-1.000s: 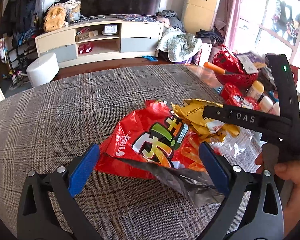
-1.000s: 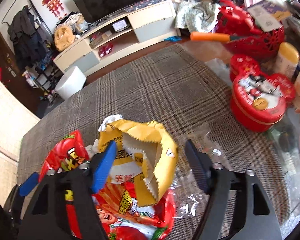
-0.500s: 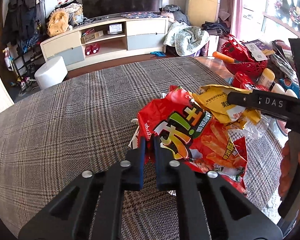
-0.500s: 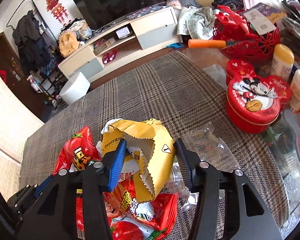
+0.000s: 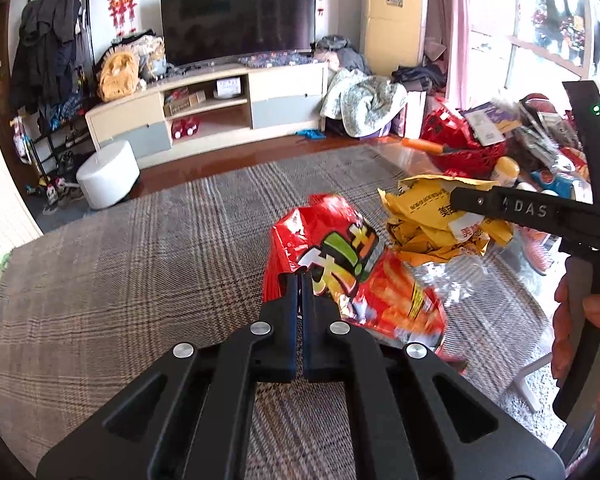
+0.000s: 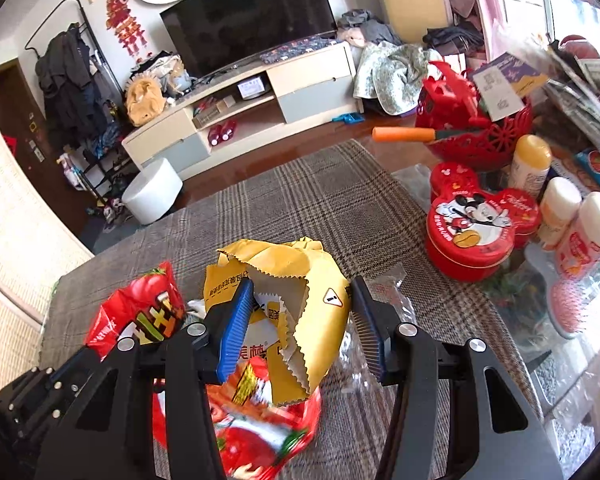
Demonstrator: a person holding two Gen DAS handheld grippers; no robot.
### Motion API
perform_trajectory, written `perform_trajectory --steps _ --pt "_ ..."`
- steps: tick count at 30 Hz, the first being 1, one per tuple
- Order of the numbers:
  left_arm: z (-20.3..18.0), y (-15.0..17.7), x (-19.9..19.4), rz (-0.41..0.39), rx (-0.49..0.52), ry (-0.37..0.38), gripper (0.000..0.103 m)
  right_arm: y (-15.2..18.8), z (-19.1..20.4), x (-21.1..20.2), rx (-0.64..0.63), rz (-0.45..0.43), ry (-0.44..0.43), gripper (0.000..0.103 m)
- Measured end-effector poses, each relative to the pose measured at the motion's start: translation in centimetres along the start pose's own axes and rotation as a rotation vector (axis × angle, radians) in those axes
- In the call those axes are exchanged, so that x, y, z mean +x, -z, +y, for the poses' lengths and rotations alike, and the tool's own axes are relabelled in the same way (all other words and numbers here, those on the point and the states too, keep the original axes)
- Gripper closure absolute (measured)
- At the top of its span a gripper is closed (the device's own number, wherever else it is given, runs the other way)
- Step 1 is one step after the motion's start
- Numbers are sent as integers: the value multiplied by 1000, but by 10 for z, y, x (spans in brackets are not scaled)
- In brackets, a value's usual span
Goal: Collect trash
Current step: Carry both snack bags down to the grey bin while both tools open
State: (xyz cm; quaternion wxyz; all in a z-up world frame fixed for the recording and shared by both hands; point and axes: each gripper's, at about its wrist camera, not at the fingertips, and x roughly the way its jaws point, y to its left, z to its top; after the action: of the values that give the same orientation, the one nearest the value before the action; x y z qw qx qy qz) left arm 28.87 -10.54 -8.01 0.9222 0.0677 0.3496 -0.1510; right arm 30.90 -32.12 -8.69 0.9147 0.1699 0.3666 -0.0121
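A red snack bag (image 5: 340, 264) hangs lifted off the plaid-covered table (image 5: 140, 280), with my left gripper (image 5: 300, 280) shut on its near edge. The same red snack bag (image 6: 140, 312) shows at the lower left of the right wrist view. A crumpled yellow wrapper (image 6: 284, 272) sits between the blue pads (image 6: 236, 328) of my right gripper (image 6: 300, 320), which presses on both of its sides and holds it above the red bag. In the left wrist view the yellow wrapper (image 5: 428, 224) is just right of the red bag. A clear plastic wrapper (image 6: 388, 292) lies on the cloth beside it.
A red Mickey tin (image 6: 476, 232), several bottles (image 6: 532, 164) and a red basket (image 6: 472, 132) with an orange handle (image 6: 404, 134) crowd the table's right side. A person's hand (image 5: 580, 320) holds the right gripper. Beyond the table stand a white stool (image 5: 108, 180) and a TV cabinet.
My left gripper went from wide open to shut on the red bag and lifted it. The right jaws narrowed onto the yellow wrapper and rose with it.
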Motion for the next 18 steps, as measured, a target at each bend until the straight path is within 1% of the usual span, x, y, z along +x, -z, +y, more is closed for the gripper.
perform_trajectory --steps 6,9,12,14,18 --pt "-12 12 -50 -13 -2 73 103 15 11 -45 -31 -32 8 52" --pt "-20 26 -79 -27 16 92 103 34 18 -73 -67 -47 24 52" --pt "-27 45 -105 -34 26 107 103 60 18 -101 -77 -41 37 52" --pt "-27 55 -116 -35 30 115 103 75 17 -114 -83 -40 47 52" --pt "-29 88 -138 -29 36 134 103 110 9 -136 -92 -36 72 52"
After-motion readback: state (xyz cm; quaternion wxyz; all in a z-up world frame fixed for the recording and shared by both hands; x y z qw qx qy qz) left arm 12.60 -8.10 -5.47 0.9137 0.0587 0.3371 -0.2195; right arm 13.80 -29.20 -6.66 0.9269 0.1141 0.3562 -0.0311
